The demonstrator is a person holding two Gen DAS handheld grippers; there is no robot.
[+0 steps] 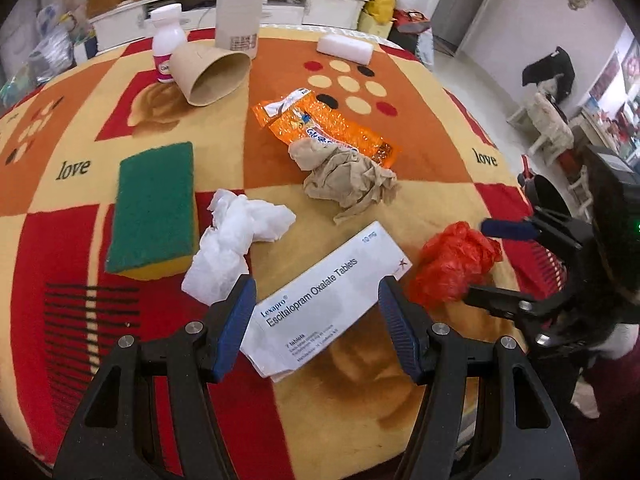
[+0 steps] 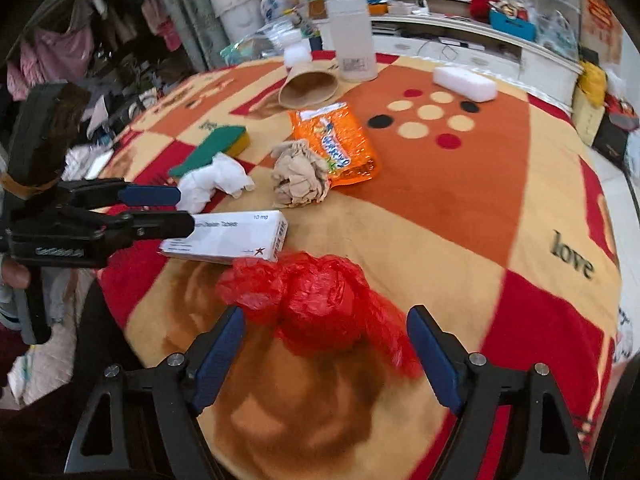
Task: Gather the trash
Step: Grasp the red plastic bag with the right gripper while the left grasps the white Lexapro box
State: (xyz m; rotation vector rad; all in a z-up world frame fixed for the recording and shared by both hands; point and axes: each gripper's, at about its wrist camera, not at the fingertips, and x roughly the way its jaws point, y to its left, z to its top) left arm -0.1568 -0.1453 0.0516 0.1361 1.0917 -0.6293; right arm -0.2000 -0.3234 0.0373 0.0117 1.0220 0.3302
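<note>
Paper cup [image 1: 212,76] tipped on side, inside bare; tablet box [image 1: 320,300] shut

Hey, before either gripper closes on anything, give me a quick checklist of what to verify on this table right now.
1. Left gripper open: ok, its fingers straddle the tablet box.
2. Right gripper open: ok, the red plastic bag lies between its fingers.
3. Tablet box free of other items: ok, though the white tissue lies close beside it.
4. Red plastic bag loose on the blanket: ok, nothing rests on it.
5. The two grippers apart from each other: ok, but they are close.
6. Trash container in view: not ok, neither view shows one.
</note>
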